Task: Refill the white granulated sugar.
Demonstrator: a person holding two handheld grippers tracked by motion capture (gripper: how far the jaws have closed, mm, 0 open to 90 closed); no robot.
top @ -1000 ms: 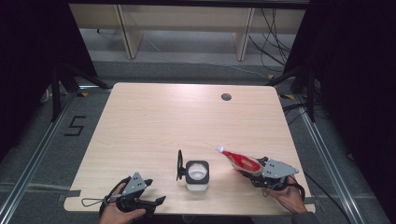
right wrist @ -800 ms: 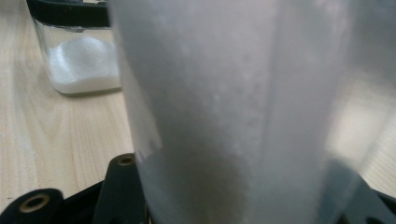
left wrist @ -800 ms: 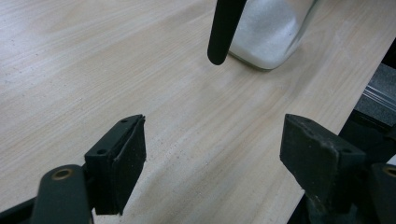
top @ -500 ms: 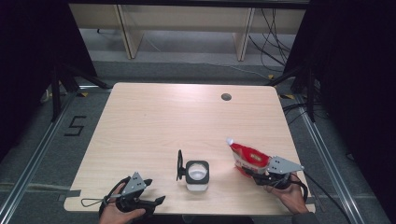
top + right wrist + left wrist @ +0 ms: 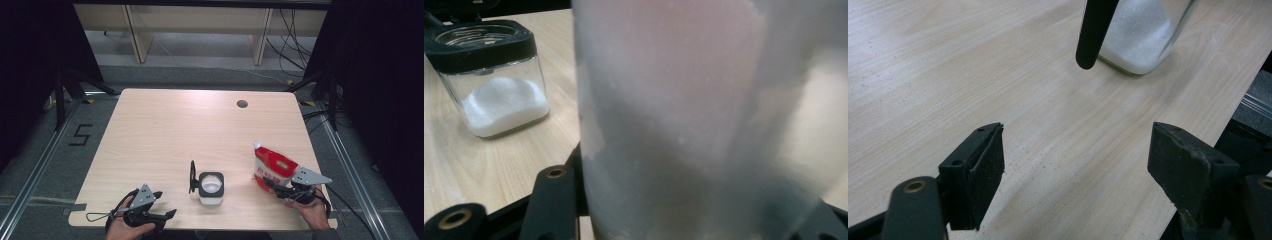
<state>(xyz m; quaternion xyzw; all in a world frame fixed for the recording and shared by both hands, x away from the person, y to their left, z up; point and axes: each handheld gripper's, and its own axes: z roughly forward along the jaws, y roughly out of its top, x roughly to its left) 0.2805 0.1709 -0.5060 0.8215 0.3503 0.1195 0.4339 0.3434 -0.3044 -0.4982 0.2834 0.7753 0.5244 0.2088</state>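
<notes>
A red and white pouch [image 5: 270, 167] stands upright on the table [image 5: 175, 130] near the front right, its spout at the top. My right gripper [image 5: 272, 184] holds its lower part; its jaws have just been opening a little with the pouch still between them. In the right gripper view the pouch [image 5: 684, 125] is a close blur between the jaws. A square glass jar [image 5: 211, 187] with white powder stands at front centre, its black lid [image 5: 192, 176] flipped open to the left. My left gripper [image 5: 167, 215] rests at the front left, open and with nothing in it [image 5: 1075, 165].
A round cable hole [image 5: 242, 104] sits near the table's far edge. Black metal frames and shelving stand around the table. The jar [image 5: 1140, 35] and its lid [image 5: 1093, 35] lie just ahead of the left gripper's jaws.
The pouch has swung from lying tilted with its spout toward the jar to standing upright, and it has moved a little right, away from the jar. The left gripper has stayed put.
</notes>
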